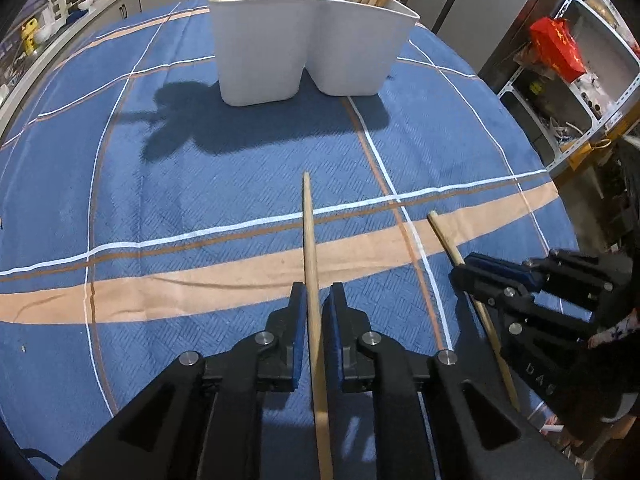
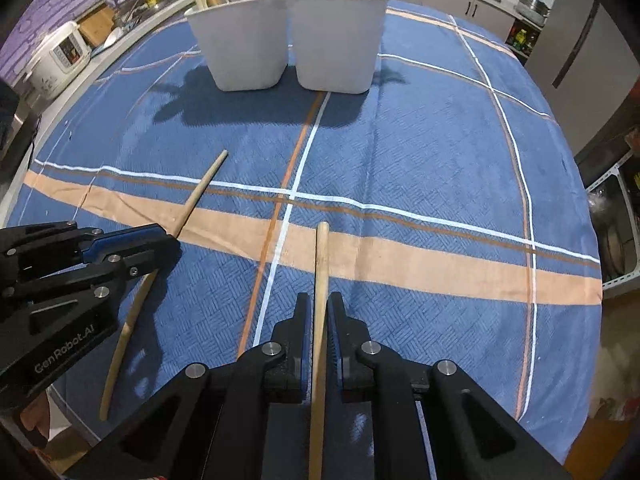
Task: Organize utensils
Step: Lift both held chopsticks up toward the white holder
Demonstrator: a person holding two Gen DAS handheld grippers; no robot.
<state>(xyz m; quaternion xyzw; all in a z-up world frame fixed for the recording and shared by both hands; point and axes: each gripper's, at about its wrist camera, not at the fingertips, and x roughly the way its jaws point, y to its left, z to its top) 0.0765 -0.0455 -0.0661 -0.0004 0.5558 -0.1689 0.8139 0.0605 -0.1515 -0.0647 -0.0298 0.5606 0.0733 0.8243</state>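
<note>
My left gripper [image 1: 315,312] is shut on a wooden chopstick [image 1: 310,232] that points forward above the blue tablecloth; this gripper [image 2: 170,246] and its chopstick [image 2: 200,196] also show in the right wrist view. My right gripper [image 2: 319,320] is shut on a second wooden chopstick [image 2: 321,264]; this gripper [image 1: 464,272] and its chopstick [image 1: 444,236] show at the right of the left wrist view. A white two-compartment utensil holder [image 1: 304,40] [image 2: 288,36] stands at the far side, with spoons in its left compartment and chopsticks in its right.
The blue checked tablecloth [image 1: 200,184] [image 2: 420,160] covers the round table. Kitchen counters with a rice cooker [image 2: 60,56] lie behind at the left. A metal shelf with a red bag [image 1: 556,48] stands off the table's right edge.
</note>
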